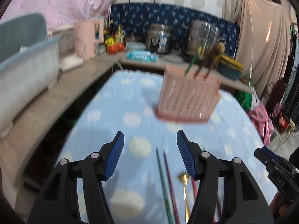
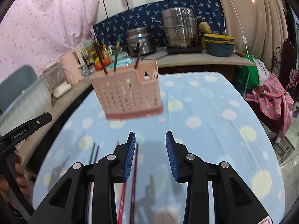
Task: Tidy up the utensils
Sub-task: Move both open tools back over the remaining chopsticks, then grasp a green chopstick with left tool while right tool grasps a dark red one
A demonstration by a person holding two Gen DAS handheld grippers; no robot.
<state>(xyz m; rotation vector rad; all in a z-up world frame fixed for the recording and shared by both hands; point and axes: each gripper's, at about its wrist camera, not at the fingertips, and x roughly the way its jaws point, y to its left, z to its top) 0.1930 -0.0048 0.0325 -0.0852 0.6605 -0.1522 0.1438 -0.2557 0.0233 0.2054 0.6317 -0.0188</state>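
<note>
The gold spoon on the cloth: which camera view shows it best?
The left wrist view: the gold spoon lies there between the chopsticks, partly behind a claw finger. The right wrist view shows only chopsticks, no spoon.

Left wrist view: sits behind the left gripper (image 1: 150, 140), looks forward and down along its fingers over the table (image 1: 115, 97), low and close to the cloth; basket (image 1: 186, 99) right of centre; right gripper (image 1: 271, 166) at the right edge.

Right wrist view: sits behind the right gripper (image 2: 150, 140), same forward, downward slant, close to the table (image 2: 205, 112); basket (image 2: 127, 95) left of centre; left gripper (image 2: 28, 128) at the left edge.

Shared: table, basket, chopsticks (image 1: 164, 183) (image 2: 133, 177), rear counter (image 1: 142, 62) (image 2: 186, 58) with pots.
</note>
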